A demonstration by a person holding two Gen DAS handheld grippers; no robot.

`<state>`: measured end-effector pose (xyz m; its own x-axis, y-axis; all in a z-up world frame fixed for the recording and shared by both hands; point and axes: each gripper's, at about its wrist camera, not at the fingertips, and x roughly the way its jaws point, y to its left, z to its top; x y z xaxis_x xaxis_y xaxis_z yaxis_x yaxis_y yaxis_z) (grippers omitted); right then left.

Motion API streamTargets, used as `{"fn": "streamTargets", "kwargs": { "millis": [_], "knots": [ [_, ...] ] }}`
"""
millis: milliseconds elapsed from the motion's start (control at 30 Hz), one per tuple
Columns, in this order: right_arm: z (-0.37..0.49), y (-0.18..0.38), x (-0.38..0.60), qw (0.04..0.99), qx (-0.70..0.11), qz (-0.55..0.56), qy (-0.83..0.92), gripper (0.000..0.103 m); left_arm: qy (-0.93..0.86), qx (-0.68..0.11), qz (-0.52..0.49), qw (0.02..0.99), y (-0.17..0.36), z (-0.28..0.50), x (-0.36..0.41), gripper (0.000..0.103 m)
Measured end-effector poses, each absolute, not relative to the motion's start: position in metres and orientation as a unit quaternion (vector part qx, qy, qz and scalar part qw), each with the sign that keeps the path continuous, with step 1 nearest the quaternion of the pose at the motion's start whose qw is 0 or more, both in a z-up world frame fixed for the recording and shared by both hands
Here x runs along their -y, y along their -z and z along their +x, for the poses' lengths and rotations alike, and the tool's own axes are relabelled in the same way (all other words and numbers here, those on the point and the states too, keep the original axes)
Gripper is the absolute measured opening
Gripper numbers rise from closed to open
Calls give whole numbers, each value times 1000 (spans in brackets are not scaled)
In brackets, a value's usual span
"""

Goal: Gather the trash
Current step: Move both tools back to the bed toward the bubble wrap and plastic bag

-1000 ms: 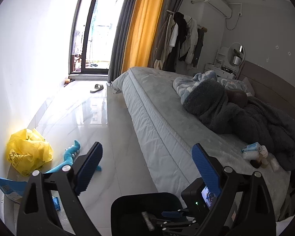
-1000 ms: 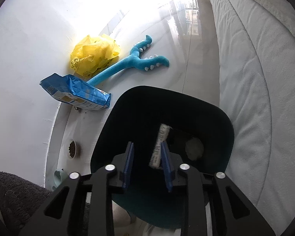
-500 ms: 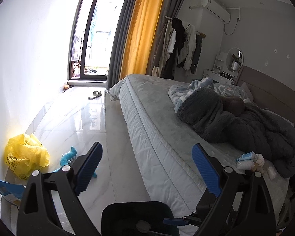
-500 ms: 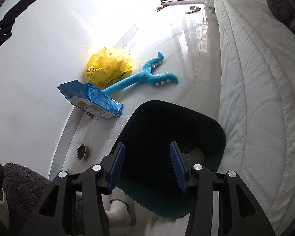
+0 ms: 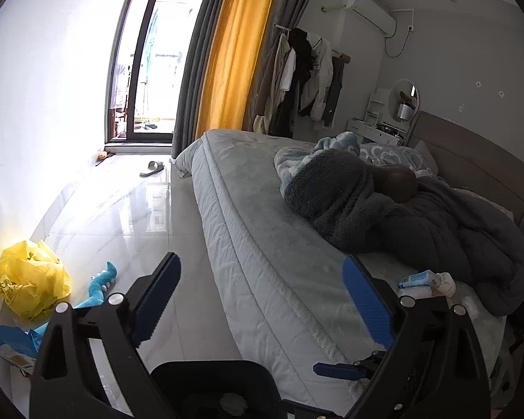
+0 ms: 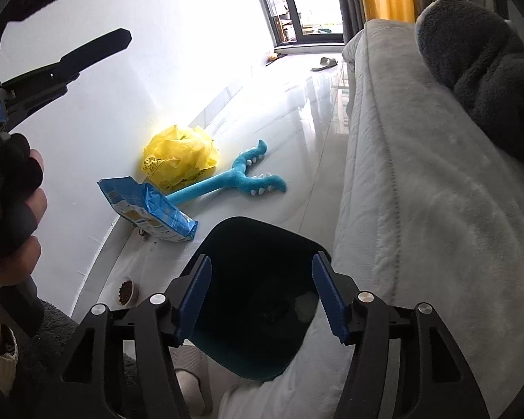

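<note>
Beside the bed (image 6: 419,209), the right claw (image 6: 260,296) hangs over the dark bin (image 6: 255,241), its jaws opening with nothing between them; pale scraps, apparently trash, lie at the bin's bottom. The left claw (image 5: 262,300) stands wide and empty, aimed along the mattress. More litter waits: a yellow bag (image 6: 178,155) and blue packet (image 6: 146,207) on the floor, small wrappers (image 5: 426,281) on the bed. The next pick likely wants full clearance of the bin's rim before swinging away.

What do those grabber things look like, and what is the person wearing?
Each hand-held gripper is black plastic with two blue ridged finger pads and silver bolts. The left hand-held gripper looks the same. The person's hand wears black fingertip covers and a cream knit cuff.
</note>
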<state>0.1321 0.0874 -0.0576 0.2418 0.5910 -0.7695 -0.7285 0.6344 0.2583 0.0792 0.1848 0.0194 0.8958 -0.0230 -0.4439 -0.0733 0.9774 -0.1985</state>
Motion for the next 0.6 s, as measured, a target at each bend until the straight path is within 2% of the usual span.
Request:
{"fn": "streamTargets", "kwargs": {
  "millis": [600],
  "knots": [
    [152, 33, 6, 848, -399, -61, -342, 67, 29, -248, -100, 963, -10, 104, -120, 96]
  ]
}}
